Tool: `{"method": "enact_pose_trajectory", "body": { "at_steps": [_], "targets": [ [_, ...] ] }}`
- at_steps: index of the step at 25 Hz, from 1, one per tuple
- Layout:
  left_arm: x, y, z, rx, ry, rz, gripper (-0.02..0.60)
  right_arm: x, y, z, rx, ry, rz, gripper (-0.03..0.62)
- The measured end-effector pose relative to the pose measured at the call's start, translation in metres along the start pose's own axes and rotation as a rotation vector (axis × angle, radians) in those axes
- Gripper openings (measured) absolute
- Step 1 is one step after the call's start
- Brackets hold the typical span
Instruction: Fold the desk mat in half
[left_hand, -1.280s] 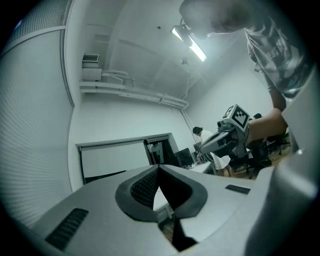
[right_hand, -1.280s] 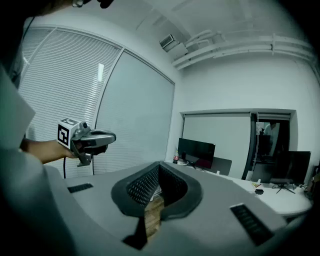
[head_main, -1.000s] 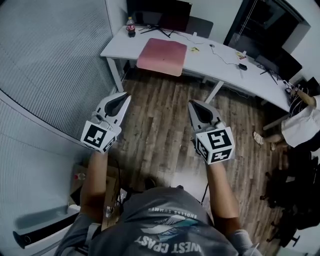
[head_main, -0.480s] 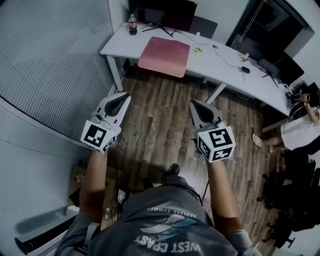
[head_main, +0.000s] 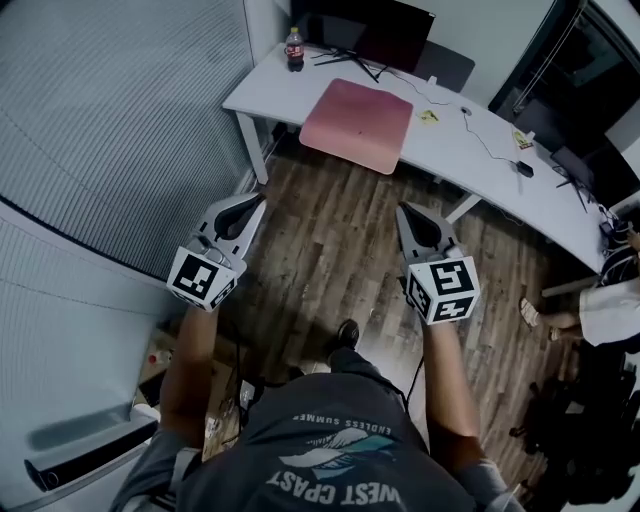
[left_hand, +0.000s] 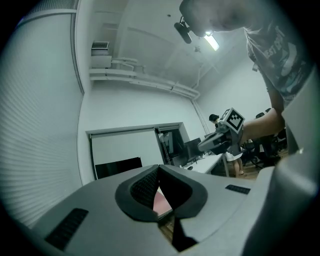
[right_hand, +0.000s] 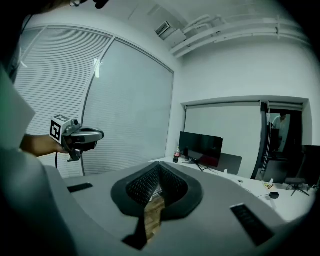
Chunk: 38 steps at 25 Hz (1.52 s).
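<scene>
The pink rectangular desk mat (head_main: 357, 125) lies flat toward the left end of the long white desk (head_main: 470, 150), reaching its front edge. It looks thin, light and floppy, so pinching its two near corners seems best. The left gripper (head_main: 256, 199) and right gripper (head_main: 404, 209), both closed and empty, are well short of it.

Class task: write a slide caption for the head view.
Left gripper and right gripper, both shut, face the unfolded pink desk mat.

Open wood floor (head_main: 330, 250) up to the desk (head_main: 270, 98)
</scene>
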<state>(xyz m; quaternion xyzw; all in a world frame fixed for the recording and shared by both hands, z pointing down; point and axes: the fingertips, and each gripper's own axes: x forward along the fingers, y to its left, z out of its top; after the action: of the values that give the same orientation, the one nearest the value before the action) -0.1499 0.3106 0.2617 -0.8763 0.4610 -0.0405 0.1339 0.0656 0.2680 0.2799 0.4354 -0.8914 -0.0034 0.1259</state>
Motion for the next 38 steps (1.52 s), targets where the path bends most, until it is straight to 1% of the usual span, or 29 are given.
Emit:
{"method": "enact_pose_trajectory", "body": {
  "at_steps": [4,13,20,23,27,31,34,38],
  "targets": [
    [0.032,0.013,-0.008,0.003,0.019,0.037,0.017,0.033,-0.028,-0.002,-0.005,0.005,0.041,0.026],
    [0.107,0.03,-0.023,0.013,0.056,0.093,0.017,0.096,-0.096,-0.006,-0.016,0.008,0.115,0.026],
    [0.147,0.042,-0.032,0.056,0.099,0.117,0.017,0.133,-0.131,-0.01,-0.027,-0.005,0.153,0.026],
    [0.162,0.05,-0.036,0.054,0.11,0.125,0.017,0.147,-0.144,-0.013,-0.024,-0.001,0.16,0.026],
    [0.181,0.061,-0.047,0.051,0.137,0.115,0.017,0.165,-0.155,-0.019,-0.01,0.016,0.16,0.026],
    [0.201,0.072,-0.062,0.037,0.141,0.096,0.017,0.179,-0.167,-0.027,-0.005,0.037,0.143,0.026],
    [0.223,0.092,-0.075,0.033,0.142,0.062,0.017,0.197,-0.174,-0.027,-0.004,0.051,0.116,0.026],
    [0.26,0.119,-0.093,0.005,0.119,0.004,0.017,0.219,-0.188,-0.026,0.008,0.069,0.053,0.026]
  ]
}}
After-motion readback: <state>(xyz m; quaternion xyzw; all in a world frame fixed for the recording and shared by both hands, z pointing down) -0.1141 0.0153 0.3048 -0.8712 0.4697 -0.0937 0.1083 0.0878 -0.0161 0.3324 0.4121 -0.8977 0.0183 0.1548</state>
